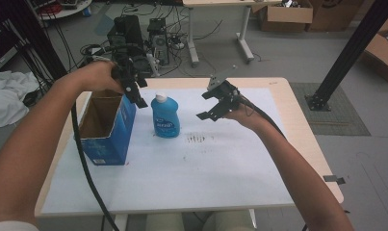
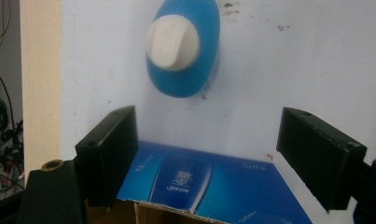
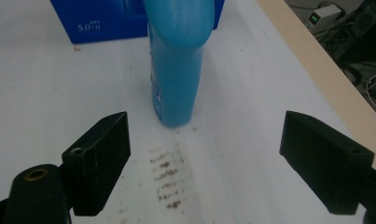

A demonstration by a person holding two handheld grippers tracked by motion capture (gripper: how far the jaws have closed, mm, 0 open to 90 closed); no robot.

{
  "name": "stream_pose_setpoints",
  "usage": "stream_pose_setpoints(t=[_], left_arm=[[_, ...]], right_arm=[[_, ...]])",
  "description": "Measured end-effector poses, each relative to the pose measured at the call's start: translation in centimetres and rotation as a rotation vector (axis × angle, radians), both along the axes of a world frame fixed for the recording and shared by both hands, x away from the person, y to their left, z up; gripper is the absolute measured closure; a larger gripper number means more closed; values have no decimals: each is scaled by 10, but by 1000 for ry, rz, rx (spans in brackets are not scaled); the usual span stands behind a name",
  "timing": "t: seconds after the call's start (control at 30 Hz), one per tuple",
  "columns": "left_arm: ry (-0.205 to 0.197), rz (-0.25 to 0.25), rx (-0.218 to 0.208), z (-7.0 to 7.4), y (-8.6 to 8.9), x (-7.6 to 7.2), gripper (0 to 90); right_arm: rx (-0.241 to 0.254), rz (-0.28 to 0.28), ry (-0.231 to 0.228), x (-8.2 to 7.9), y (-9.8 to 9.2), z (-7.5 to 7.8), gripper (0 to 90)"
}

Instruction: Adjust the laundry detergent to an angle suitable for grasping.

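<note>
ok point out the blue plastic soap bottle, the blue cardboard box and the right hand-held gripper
blue plastic soap bottle [image 1: 165, 120]: high view, on its label
blue cardboard box [image 1: 115, 134]: high view, on its blue side wall
right hand-held gripper [image 1: 210, 105]: high view, midway between its open jaws

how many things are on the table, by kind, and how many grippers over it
blue bottle: 1
blue cardboard box, open at the top: 1
grippers, left gripper and right gripper, both open and holding nothing: 2
total: 4
</note>
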State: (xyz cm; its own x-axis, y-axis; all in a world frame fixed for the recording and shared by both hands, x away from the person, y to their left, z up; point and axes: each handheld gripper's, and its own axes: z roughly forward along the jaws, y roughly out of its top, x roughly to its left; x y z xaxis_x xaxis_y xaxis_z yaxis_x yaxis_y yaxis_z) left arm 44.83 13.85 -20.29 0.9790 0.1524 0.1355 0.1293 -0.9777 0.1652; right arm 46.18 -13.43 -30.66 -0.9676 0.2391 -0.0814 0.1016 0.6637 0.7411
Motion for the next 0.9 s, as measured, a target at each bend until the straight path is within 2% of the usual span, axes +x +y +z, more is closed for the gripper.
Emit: stream_pose_setpoints(t=[0.03,0.13,0.17,0.23,0.27,0.3,0.4,0.7,0.87,0.9], left_arm=[[3,4,1,0,0,0,213],[9,8,-3,-2,0,1,213],[8,-4,8,-2,-1,2,213],[8,-2,7,-2,-2,2,213],[8,-2,7,-2,-2,2,213],[6,-1,2,-3,-3,2,213],[7,-8,10,-3,-3,3,213],[9,-5,11,-5,-1,4,213],[7,-5,12,-5,-2,4,214],[6,-6,12,-4,-2,4,214]], right_arm=[[33,-1,3,3,4,-4,161],[71,-6,-6,6,12,-9,162],[71,-6,-6,6,12,-9,162],[119,0,-9,8,20,-14,173],[119,0,-9,8,20,-14,173],[145,2,-17,8,26,-18,185],[171,9,-10,9,33,-25,188],[189,25,30,11,45,-40,185],[203,34,35,11,51,-45,190],[210,29,20,10,54,-46,196]])
